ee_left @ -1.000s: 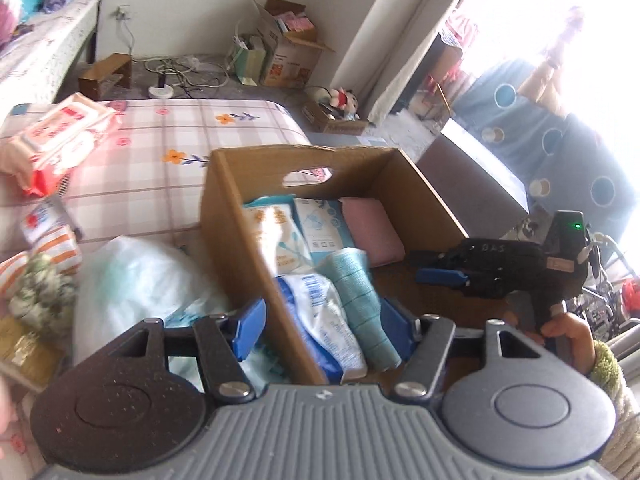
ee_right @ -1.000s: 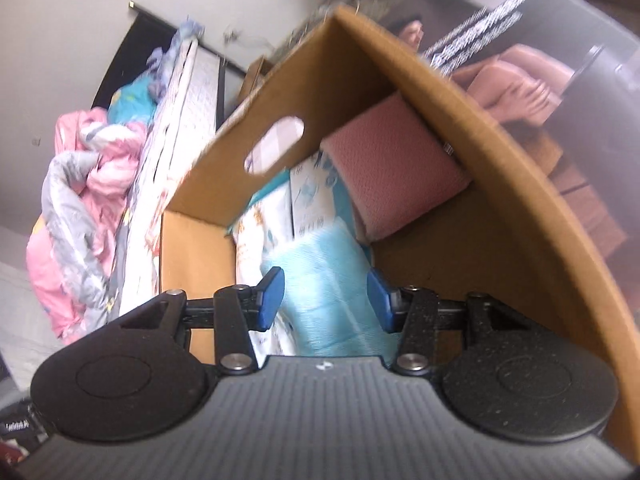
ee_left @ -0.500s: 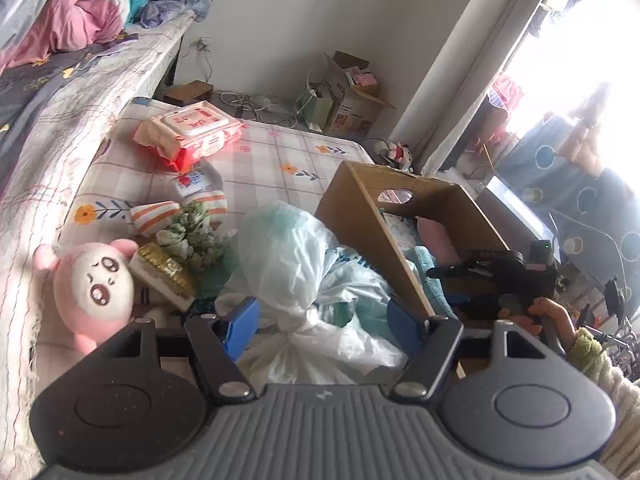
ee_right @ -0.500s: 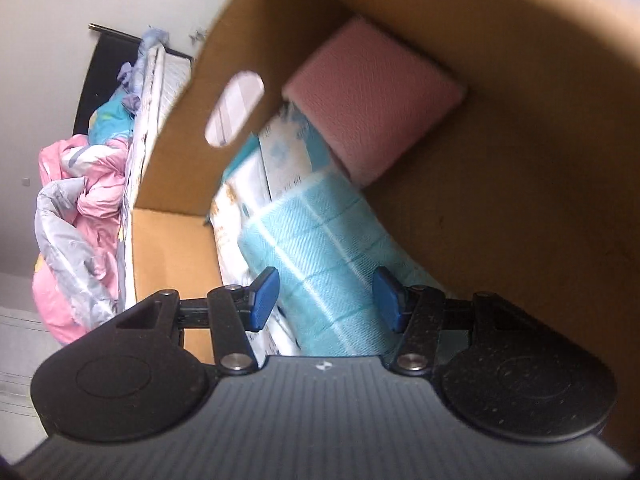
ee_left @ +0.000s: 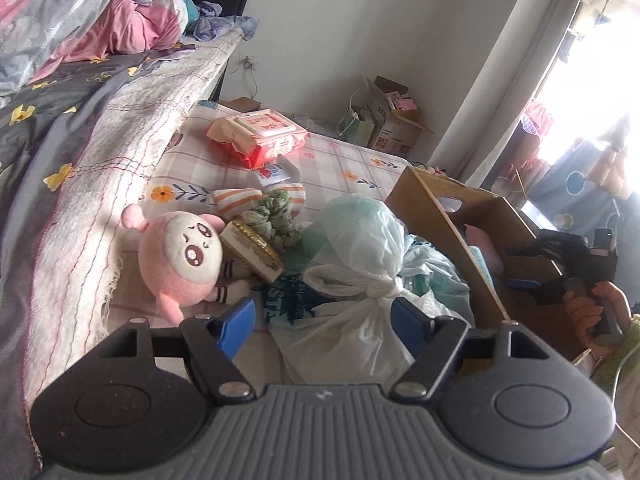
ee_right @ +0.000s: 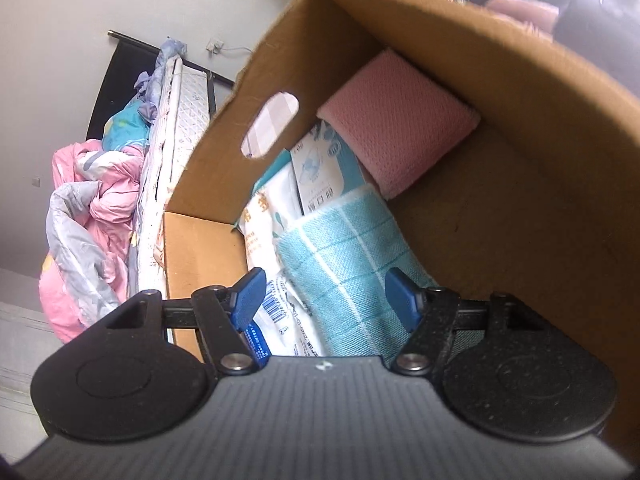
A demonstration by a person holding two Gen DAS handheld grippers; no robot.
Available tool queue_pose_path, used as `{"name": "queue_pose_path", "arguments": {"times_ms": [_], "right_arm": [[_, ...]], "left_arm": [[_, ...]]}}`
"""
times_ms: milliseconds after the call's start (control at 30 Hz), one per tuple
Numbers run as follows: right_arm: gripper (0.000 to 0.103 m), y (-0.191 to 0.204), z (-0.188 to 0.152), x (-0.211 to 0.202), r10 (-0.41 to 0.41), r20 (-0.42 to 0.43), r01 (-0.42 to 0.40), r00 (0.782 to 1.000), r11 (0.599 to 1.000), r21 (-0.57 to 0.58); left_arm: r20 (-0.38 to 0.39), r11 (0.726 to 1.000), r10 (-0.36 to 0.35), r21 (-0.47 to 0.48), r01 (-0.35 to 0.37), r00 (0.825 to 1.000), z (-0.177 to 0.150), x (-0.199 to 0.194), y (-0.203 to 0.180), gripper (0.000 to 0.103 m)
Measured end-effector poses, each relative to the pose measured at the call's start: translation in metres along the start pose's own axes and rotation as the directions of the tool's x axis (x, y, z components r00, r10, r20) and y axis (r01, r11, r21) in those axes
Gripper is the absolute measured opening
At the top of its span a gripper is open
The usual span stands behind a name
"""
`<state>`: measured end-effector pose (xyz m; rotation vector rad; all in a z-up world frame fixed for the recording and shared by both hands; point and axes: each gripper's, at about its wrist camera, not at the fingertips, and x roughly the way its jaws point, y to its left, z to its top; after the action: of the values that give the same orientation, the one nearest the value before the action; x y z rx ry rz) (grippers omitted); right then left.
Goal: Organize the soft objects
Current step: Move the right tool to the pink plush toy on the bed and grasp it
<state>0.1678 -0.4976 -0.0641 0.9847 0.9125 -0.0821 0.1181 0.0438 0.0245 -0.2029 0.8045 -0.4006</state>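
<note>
left wrist: down over mattress | right wrist: close inside cardboard box [ee_right: 520,200] | shared: box

Rolled teal towel [ee_right: 352,256] inside box [ee_right: 540,208]

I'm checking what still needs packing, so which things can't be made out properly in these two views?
- Tied plastic bag, left wrist view: translucent film blurs its contents.
- Teal printed item, left wrist view: mostly under the bag, lettering cut off.
- Cardboard box, left wrist view: its near wall hides most of the inside.
- Blue checked towel, right wrist view: near end hidden behind the gripper body.
- Tissue packs, right wrist view: print too small, partly under the towel.
</note>
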Motion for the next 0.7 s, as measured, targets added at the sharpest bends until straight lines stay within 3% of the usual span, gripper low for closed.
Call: {"name": "queue_pose_path", "arguments": {"times_ms": [200,300,400,500,600,700], "right_arm": [[0.066,0.058,-0.014,-0.034,-0.013,0.117,0.039,0.993,0.975,-0.22],[0.066,0.106,-0.034,-0.035,0.043,0.092,-0.007,0.995,0.931,-0.365],[0.066,0.163,-0.059,-0.017,0.121,-0.026,-0.118,0.992,0.862,-0.492],[0.066,0.221,-0.088,0.011,0.158,-0.167,-0.228,0.973,0.761,-0.607],[0.066,0.273,-0.117,0.047,0.165,-0.312,-0.338,0.936,0.668,-0.663],[0.065,0.31,-0.148,0.08,0.152,-0.426,-0.416,0.892,0.641,-0.644]], "left_arm": [[0.016,0.993,0.104,0.046,-0.105,0.994,-0.008,-0.003,0.017,0.078],[0.017,0.988,0.145,0.052,-0.146,0.989,-0.006,0.003,0.026,0.08],[0.027,0.98,0.191,0.044,-0.192,0.981,-0.001,0.012,0.035,0.08],[0.047,0.97,0.238,0.03,-0.24,0.97,0.007,0.021,0.047,0.079],[0.064,0.965,0.264,-0.019,-0.263,0.963,0.021,0.031,0.066,0.075],[0.043,0.96,0.263,-0.113,-0.256,0.964,0.037,0.043,0.09,0.068]]}}
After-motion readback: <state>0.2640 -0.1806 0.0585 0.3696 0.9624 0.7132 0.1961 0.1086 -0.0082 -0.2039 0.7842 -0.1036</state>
